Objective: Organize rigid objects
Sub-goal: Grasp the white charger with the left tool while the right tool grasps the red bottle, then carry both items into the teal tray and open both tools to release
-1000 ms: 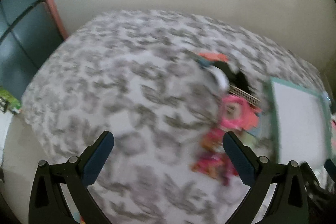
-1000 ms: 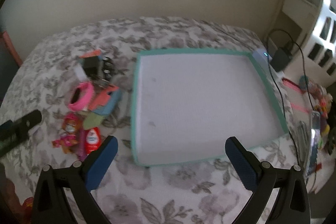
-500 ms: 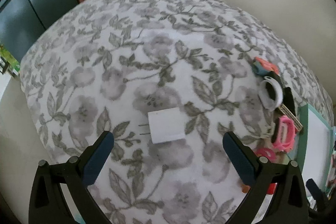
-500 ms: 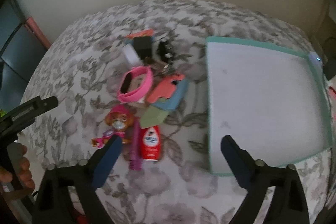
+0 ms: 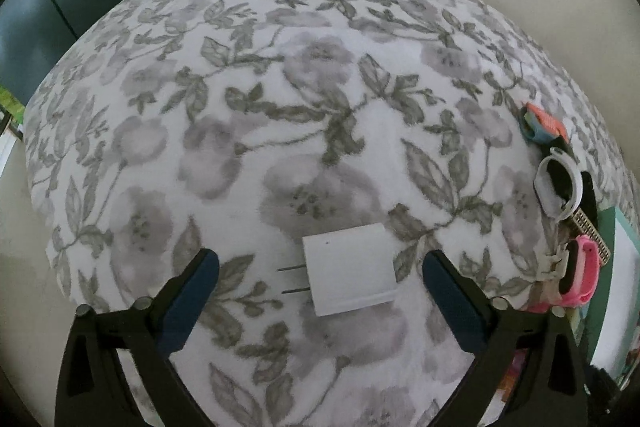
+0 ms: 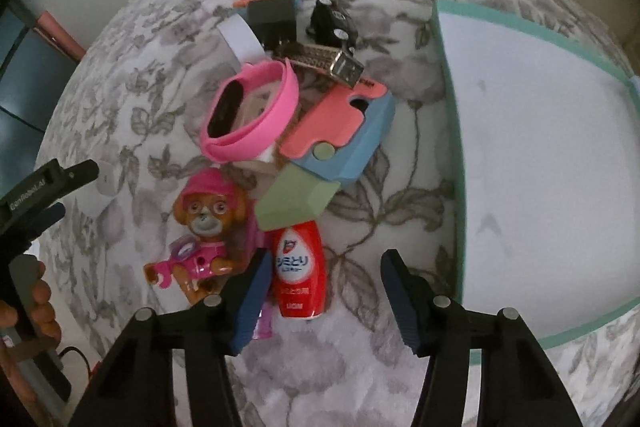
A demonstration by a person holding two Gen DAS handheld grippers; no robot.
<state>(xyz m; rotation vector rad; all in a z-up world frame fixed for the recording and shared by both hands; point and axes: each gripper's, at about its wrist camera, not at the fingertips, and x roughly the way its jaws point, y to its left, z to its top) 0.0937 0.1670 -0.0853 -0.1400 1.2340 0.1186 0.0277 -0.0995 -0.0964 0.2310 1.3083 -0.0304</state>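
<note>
Two prongs on the white charger (image 5: 349,274) point left of its body. Our left gripper (image 5: 320,285) closes, still wide, around it untouched. Our right gripper (image 6: 323,297) closes half-wide over the red bottle (image 6: 297,271), whose long axis runs toward us.

Your cloth (image 5: 320,87): white, printed with grey flowers and olive-grey leaves. Plug (image 5: 349,274) you face is plain white, metal prongs. Tray (image 6: 532,155) is white inside, teal rim. Your band (image 6: 256,115) is hot pink with a black face. Bottle (image 6: 298,273): red, white label, blue script. Pup (image 6: 206,227) is tan-brown in pink hat and vest. Block (image 6: 298,203) is sage green; case (image 6: 352,143) is coral over sky blue. Your claws carry navy pads (image 6: 250,301) on black frames.
</note>
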